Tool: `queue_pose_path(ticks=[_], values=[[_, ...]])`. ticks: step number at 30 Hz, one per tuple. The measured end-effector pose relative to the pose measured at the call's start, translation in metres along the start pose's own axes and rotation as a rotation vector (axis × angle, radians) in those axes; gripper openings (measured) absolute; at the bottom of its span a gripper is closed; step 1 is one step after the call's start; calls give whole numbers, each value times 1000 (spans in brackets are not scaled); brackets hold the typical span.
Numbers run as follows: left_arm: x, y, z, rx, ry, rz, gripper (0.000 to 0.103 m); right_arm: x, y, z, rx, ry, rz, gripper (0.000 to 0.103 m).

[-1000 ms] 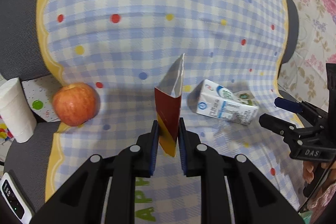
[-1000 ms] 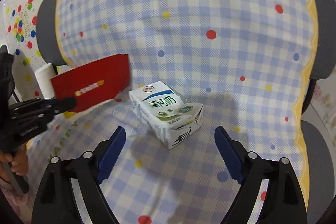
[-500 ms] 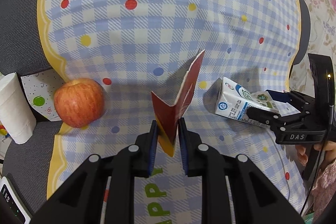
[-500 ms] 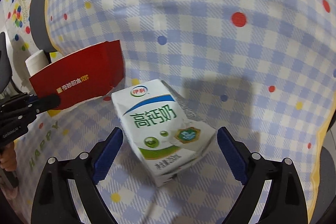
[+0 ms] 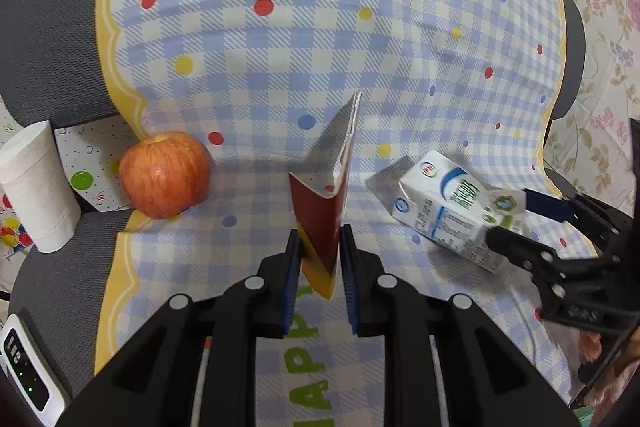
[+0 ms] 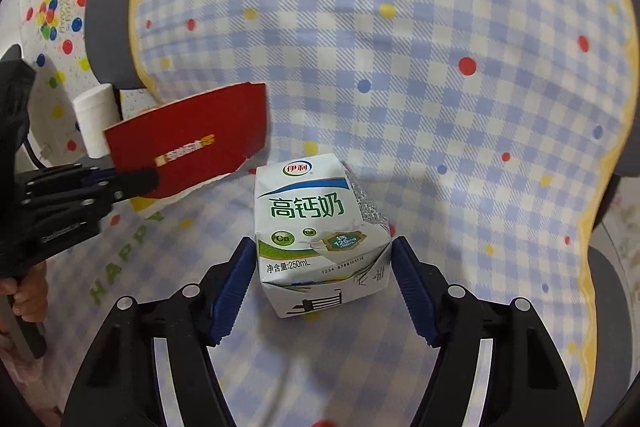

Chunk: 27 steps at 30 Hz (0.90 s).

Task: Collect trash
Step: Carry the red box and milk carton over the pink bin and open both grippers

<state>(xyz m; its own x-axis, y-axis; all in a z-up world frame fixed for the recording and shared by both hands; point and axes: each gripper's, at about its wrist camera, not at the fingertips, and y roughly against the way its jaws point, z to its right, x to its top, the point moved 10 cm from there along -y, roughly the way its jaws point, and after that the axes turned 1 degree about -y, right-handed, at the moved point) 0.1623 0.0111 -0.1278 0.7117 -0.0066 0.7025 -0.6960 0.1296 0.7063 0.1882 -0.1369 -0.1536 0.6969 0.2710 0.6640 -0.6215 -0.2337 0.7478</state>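
Right wrist view: the right gripper has just been closing its jaws around a white-and-green rectangular milk carton, which lies on the blue-checked dotted tablecloth between the blue pads; both pads look to be touching its sides. To its left, the left gripper is clamped narrowly on a flattened red cardboard box, lifted clear of the cloth. Farther left of that gripper sit a red apple and a white paper roll.
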Motion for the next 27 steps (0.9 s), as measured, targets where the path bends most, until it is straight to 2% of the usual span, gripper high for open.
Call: queue_pose_path(ticks=[7,15,19,23,27], values=[[-2,17,0,9,-11,31,18,-19,43,-4,-70,-75,34,69],[-2,60,20,-12,-65,108,18,-49,114,1,-119,-206,112,68],[-12,80,47,-49,-111,133,18,-74,149,-2,-133,-246,141,68],[-32,98,88,-118,-176,137,18,-106,181,1,-158,-292,162,68],[-56,111,129,-201,-235,131,18,-149,217,15,-238,-349,179,68]])
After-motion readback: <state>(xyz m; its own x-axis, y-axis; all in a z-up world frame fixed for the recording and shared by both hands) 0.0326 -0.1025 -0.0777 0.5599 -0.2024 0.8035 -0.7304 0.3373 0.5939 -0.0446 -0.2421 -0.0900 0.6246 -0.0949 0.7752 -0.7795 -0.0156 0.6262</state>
